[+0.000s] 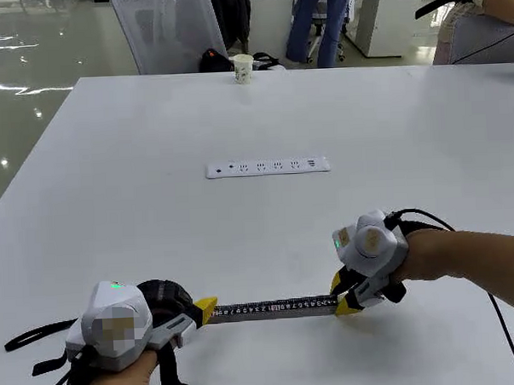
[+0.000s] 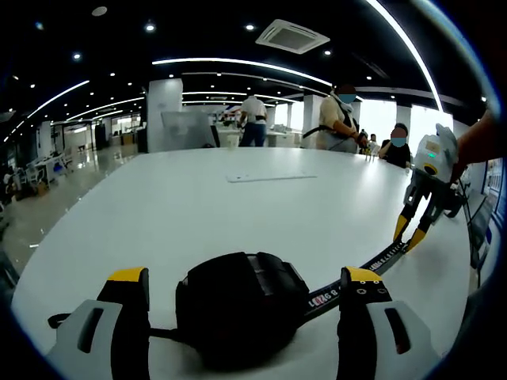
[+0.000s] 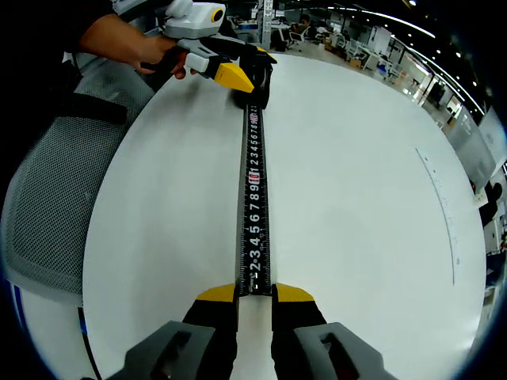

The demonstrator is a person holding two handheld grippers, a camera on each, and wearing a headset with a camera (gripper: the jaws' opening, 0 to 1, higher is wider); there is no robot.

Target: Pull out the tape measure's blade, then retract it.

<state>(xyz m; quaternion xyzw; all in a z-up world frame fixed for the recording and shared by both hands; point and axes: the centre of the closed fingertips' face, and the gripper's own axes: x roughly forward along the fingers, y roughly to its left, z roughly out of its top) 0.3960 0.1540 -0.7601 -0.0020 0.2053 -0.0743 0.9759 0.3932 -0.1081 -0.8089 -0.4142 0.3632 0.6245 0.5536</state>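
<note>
Two claws, one tape measure

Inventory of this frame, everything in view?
table: 1, white, spans the scene
tape measure case: 1, black, near-left on the table, between the left tongs' jaws; grip unclear
blade: 1, dark with numbers, pulled out flat from the case to the right tongs
power strip: 1, white, mid-table
paper cup: 1, white, far edge
mesh chair: 1, grey, beside the table
people: several, standing or seated beyond the table
left tongs: 1, white with yellow tips, astride the case
right tongs: 1, same colours, shut on the blade's end
forearm: 1, near right
</note>
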